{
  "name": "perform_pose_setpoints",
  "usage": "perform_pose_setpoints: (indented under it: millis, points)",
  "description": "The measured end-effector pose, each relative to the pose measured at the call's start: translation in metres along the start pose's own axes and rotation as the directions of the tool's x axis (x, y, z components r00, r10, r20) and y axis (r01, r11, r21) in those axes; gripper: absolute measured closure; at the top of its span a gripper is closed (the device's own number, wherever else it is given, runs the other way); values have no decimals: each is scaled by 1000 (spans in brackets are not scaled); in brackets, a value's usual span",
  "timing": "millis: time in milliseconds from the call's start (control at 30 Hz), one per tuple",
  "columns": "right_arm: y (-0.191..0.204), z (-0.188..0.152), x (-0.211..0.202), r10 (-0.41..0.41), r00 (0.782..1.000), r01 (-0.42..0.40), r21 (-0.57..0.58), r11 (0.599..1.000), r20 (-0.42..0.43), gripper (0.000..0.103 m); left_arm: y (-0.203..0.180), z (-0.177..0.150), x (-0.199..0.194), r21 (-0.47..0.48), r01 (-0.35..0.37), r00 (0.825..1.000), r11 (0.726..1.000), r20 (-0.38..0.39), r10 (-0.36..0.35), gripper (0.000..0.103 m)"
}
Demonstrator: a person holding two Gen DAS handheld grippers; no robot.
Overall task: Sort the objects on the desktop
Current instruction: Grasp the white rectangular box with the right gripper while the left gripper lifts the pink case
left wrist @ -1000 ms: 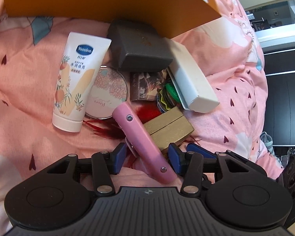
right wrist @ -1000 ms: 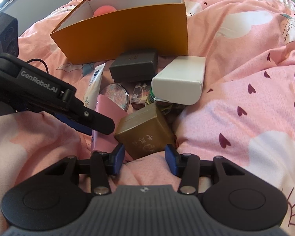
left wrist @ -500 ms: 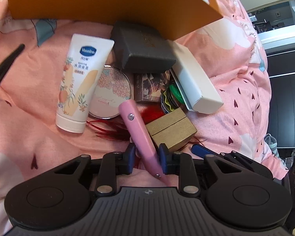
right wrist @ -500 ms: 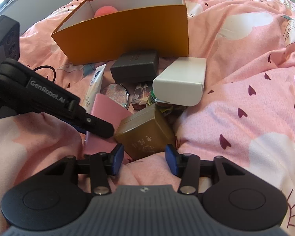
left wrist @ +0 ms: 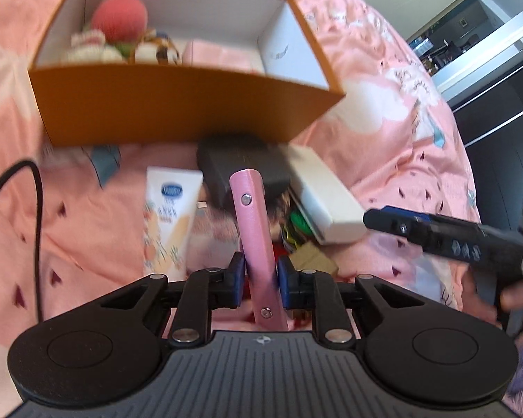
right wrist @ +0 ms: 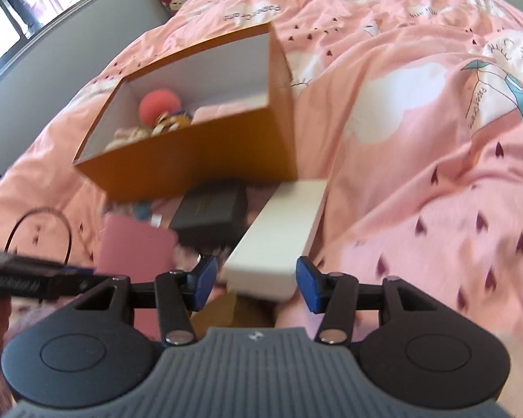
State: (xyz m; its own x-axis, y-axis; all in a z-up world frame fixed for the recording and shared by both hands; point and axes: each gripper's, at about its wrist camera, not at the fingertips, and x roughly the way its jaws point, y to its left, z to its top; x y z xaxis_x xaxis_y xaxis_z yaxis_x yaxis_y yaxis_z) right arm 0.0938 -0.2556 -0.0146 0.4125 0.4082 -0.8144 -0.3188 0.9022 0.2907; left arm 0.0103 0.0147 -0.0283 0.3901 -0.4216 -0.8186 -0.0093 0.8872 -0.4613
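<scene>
My left gripper [left wrist: 261, 273] has its jaws closing, the blue pads pressed on a flat pink case [left wrist: 249, 209] that stands tilted up off the bedding. The orange box [left wrist: 177, 104] lies ahead, open-topped, with plush toys [left wrist: 118, 17] inside. In the right wrist view my right gripper [right wrist: 256, 278] has its jaws opening. The near end of a long white box [right wrist: 282, 230] sits between the pads, with small gaps on both sides. The pink case [right wrist: 136, 247] shows at the left there.
A cream tube [left wrist: 167, 216], a dark grey box [left wrist: 240, 163] and a gold box [left wrist: 313, 259] lie in the pile on the pink bedding. A black cable [left wrist: 35, 209] loops at the left. A hand [left wrist: 519, 299] holds the right gripper at the right edge.
The left gripper closed on the pink case and lifted it, bringing the orange box's inside into view. The right gripper moved from the gold box to the white box.
</scene>
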Motion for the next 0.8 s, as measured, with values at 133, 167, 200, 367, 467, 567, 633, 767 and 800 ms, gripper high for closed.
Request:
perform_pose_setpoints:
  millis: [133, 167, 200, 367, 467, 567, 633, 767, 800]
  points:
    - [-20, 25, 28, 18, 996, -12, 66, 998, -92, 50, -1, 10, -12, 19, -20, 998, 1000, 53, 19, 83]
    - [-26, 29, 35, 31, 993, -21, 90, 996, -114, 50, 0, 12, -13, 20, -19, 998, 1000, 61, 18, 83]
    - [-30, 32, 42, 43, 990, -28, 108, 994, -134, 50, 0, 15, -14, 22, -21, 998, 1000, 65, 19, 83]
    - [-49, 37, 75, 112, 973, -70, 204, 976, -202, 49, 2, 21, -14, 23, -26, 996, 999, 85, 24, 83]
    - [-58, 41, 90, 177, 959, -113, 274, 955, -220, 49, 4, 24, -14, 20, -31, 996, 999, 87, 29, 83]
    - [-73, 41, 107, 249, 941, -154, 367, 917, -228, 47, 5, 23, -13, 17, -34, 996, 999, 85, 33, 83]
    - [-82, 38, 117, 294, 931, -180, 430, 885, -217, 47, 6, 23, -13, 12, -33, 996, 999, 84, 32, 83]
    - [-88, 32, 117, 338, 925, -220, 476, 851, -176, 56, 7, 22, -13, 8, -33, 996, 999, 81, 32, 83]
    - [-88, 31, 113, 345, 924, -230, 483, 845, -165, 58, 7, 22, -13, 7, -34, 996, 999, 80, 33, 83]
